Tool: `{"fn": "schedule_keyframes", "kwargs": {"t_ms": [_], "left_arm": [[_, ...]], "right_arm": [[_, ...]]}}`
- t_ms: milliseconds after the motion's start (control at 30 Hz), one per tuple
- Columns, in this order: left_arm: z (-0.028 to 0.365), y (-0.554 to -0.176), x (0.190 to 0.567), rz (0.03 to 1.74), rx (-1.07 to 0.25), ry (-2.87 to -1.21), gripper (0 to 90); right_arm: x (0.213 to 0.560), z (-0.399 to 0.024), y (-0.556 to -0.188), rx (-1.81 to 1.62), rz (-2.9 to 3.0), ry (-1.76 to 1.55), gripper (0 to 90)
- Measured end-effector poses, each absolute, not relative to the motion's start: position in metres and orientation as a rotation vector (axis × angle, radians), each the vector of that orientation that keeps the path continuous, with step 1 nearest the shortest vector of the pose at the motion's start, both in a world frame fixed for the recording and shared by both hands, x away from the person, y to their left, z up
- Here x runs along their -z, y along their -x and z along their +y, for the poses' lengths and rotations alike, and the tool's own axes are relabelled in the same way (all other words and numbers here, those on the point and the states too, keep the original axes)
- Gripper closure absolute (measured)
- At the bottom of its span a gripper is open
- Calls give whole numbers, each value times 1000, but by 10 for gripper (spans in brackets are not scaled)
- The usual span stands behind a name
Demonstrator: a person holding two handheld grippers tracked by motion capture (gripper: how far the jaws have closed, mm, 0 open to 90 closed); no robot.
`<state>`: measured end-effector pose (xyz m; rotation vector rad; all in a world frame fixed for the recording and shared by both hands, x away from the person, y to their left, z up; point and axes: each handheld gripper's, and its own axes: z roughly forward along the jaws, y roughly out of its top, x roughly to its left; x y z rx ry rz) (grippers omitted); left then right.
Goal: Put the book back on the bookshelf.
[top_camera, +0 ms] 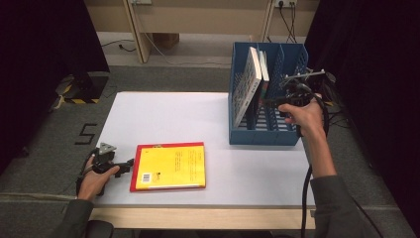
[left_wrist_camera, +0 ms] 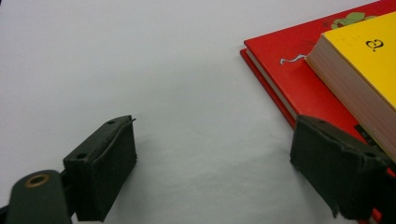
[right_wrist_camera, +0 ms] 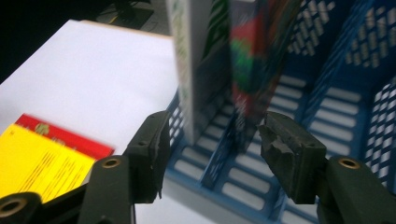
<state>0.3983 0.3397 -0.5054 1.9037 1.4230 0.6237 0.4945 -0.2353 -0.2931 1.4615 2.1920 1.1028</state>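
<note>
A yellow book point(top_camera: 171, 166) lies flat on a larger red book point(top_camera: 168, 145) at the table's front left. My left gripper point(top_camera: 130, 166) rests on the table just left of them, open, with bare table between its pads point(left_wrist_camera: 215, 158); one jaw sits by the red book's point(left_wrist_camera: 289, 60) edge, below the yellow book point(left_wrist_camera: 369, 60). A blue slotted file rack point(top_camera: 262, 136) stands at the right with a white book point(top_camera: 247, 87) leaning in it and a second book point(top_camera: 264, 69) behind. My right gripper point(top_camera: 270, 101) hovers over the rack's right side, open and holding nothing point(right_wrist_camera: 212, 149); the white book point(right_wrist_camera: 184, 60) and a colourful, blurred book point(right_wrist_camera: 252, 56) stand beyond its jaws.
The white table point(top_camera: 173, 114) has bare room in the middle and at the back left. The rack's right-hand slots point(right_wrist_camera: 327, 93) hold nothing. Beyond the table are grey floor, a wooden frame and cables; black curtains hang on both sides.
</note>
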Motion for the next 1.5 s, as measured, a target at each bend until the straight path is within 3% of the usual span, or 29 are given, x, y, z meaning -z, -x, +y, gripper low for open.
{"fn": "schedule_keyframes", "kwargs": {"t_ms": [700,1500], "left_arm": [[340,-398,506,1422,-624,-1904,132],[340,-398,506,1420,-625,-1904,132]], "right_arm": [[357,-225,-448,-1246,2249,-1437,367],[434,-195,-428,-1249,2396,-1474,347]]}}
